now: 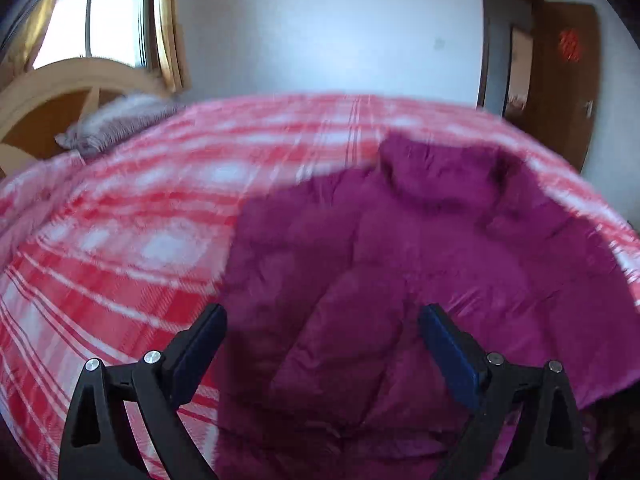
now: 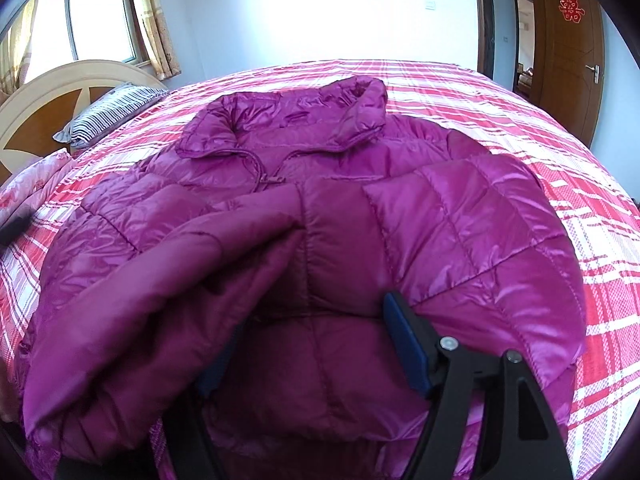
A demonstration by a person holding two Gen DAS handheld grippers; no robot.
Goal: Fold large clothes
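The left gripper (image 1: 322,312) stands spread wide above the jacket (image 1: 420,248), its two blue-padded fingers (image 1: 448,350) well apart with nothing pinched between them; the picture is blurred, and I cannot tell whether the pads brush the cloth.

In the right wrist view the right gripper (image 2: 316,344) is partly spread. Its right finger (image 2: 408,348) shows clearly, a blue pad on a black arm, lying against the jacket (image 2: 460,216). The other finger (image 2: 212,376) is mostly hidden under a sleeve (image 2: 160,300) draped over it. A fold of the jacket lies between the two fingers, but whether the pads press on it cannot be told.

The jacket is a purple quilted puffer with a glossy shell, stitched in diamond panels, a stand-up collar (image 2: 288,116) and a zip at the front. It lies spread on the bed (image 2: 540,140), collar toward the far edge and hem toward the near edge, with the sleeve folded in across the front.

The bed carries a red, pink and white plaid cover. At its far left corner a striped pillow (image 2: 108,114) rests against a rounded wooden headboard (image 2: 48,92). Behind are a window (image 2: 92,16) with curtains and a brown door (image 2: 568,48).
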